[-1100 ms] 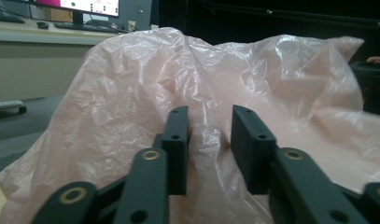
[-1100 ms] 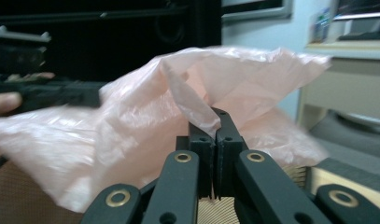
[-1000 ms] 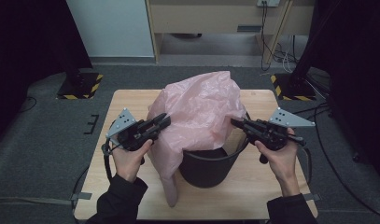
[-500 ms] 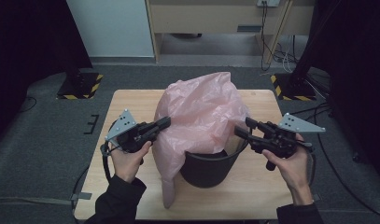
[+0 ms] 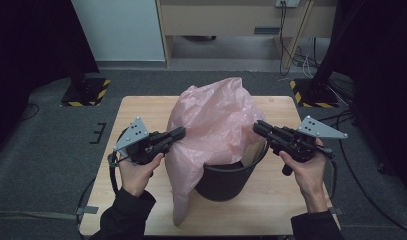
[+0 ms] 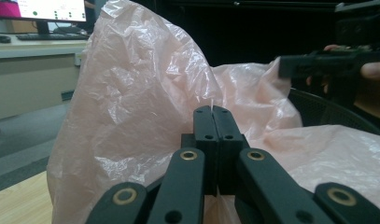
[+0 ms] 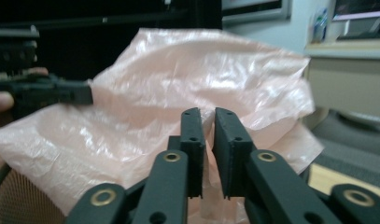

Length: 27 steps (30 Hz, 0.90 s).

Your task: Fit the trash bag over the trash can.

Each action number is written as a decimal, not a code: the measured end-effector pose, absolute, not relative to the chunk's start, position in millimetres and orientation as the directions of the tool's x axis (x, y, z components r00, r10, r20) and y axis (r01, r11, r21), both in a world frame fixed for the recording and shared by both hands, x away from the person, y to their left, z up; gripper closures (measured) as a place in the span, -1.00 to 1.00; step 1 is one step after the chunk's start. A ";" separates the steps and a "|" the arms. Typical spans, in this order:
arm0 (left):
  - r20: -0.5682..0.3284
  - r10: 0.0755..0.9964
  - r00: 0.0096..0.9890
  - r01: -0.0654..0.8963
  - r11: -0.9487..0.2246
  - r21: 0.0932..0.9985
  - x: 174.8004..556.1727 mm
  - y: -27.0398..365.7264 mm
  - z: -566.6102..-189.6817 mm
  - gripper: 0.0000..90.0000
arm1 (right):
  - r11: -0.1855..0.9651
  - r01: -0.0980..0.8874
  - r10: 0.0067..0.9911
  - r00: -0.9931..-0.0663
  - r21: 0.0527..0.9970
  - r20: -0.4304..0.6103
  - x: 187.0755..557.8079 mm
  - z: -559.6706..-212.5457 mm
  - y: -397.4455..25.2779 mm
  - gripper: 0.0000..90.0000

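A thin pink plastic bag [image 5: 216, 117] billows up over a black mesh bin [image 5: 226, 182] at the middle of the wooden table [image 5: 141, 110]. My left gripper [image 5: 182, 131] meets the bag's left side. In the left gripper view that gripper [image 6: 211, 108] has its jaws pressed together with a sliver of bag [image 6: 131, 93] film between them. My right gripper [image 5: 256, 126] is at the bag's right edge, above the bin rim. In the right gripper view this gripper [image 7: 208, 112] stands a narrow gap apart, with the bag [image 7: 201, 60] showing in and behind the gap.
One tail of the bag hangs down the bin's front-left to the tabletop [image 5: 183, 210]. Bin mesh [image 6: 327, 109] lies to the right in the left gripper view. Dark floor surrounds the table, with stand bases [image 5: 86, 92] and cables [image 5: 301, 55] beyond its far corners.
The right hand has drawn back a little to the right, and its jaws now sit at the bag's edge. The bag has puffed up slightly. The left gripper has barely moved.
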State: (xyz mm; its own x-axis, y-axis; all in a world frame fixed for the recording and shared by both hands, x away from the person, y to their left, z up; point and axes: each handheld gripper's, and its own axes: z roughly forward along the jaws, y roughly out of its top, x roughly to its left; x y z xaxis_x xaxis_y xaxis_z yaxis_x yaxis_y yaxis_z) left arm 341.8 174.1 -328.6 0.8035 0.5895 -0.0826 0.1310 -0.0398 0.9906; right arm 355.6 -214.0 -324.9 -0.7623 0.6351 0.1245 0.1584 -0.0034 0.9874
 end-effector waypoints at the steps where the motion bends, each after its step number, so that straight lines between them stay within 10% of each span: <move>1: -0.081 0.588 0.805 0.130 -0.041 0.991 341.5 173.1 -328.0 1.00 | 0.010 0.167 0.633 -0.764 0.986 0.123 355.7 -325.8 -212.3 0.87; 17: -0.038 0.546 0.837 0.115 -0.108 0.987 331.0 139.4 -311.0 1.00 | 0.160 0.228 0.604 -0.792 0.960 0.087 354.8 -329.3 -198.6 0.72; 27: -0.032 0.523 0.852 0.115 -0.127 0.985 325.3 116.8 -313.5 1.00 | 0.005 0.158 0.632 -0.766 0.987 0.119 346.7 -306.2 -196.2 -0.07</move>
State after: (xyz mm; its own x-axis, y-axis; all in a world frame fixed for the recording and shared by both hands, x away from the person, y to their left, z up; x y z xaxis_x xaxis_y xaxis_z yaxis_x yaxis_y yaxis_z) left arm 325.3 116.8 -313.5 0.8518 0.5228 -0.0322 0.1149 -0.1265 0.9853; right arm 346.7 -196.2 -306.2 -0.7660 0.6317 0.1193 0.1579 0.0050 0.9874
